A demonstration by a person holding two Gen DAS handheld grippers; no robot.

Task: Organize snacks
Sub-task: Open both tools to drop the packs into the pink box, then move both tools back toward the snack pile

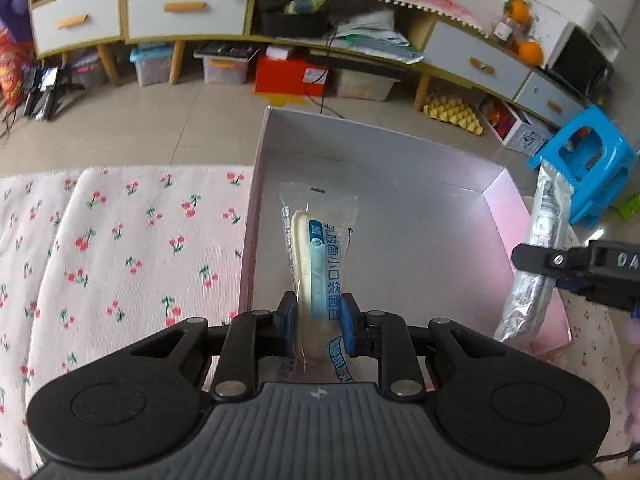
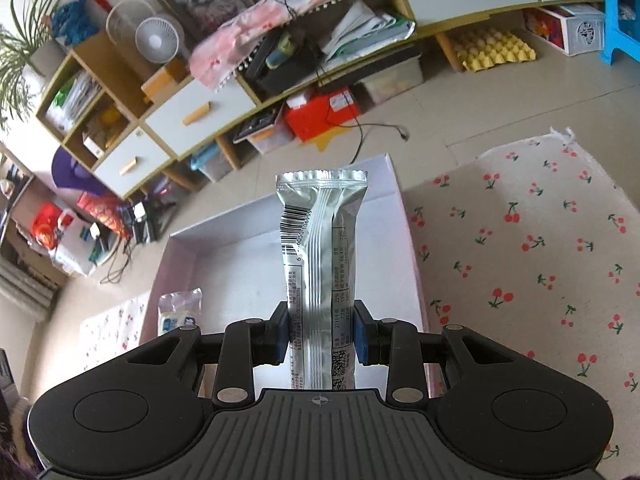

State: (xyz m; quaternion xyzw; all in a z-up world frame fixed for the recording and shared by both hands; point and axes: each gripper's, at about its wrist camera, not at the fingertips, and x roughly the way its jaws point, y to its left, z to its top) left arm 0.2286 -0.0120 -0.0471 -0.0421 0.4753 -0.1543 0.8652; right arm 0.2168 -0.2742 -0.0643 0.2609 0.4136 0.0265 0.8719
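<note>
My left gripper [image 1: 318,322] is shut on a clear bread packet [image 1: 316,248] with blue print, held over the open pink box [image 1: 440,184]. My right gripper [image 2: 322,334] is shut on a silver foil snack bar [image 2: 320,240], held over the same box [image 2: 224,248]. In the left wrist view the silver bar [image 1: 536,252] and the right gripper's finger [image 1: 560,260] show at the box's right edge. In the right wrist view the bread packet [image 2: 180,308] shows at the lower left of the box.
The box sits on a pink cherry-print cloth [image 1: 120,248] near the table's far edge. Beyond lie tiled floor, a long cabinet [image 1: 184,8] with storage bins under it, a red box [image 1: 290,74] and a blue plastic stool [image 1: 588,160].
</note>
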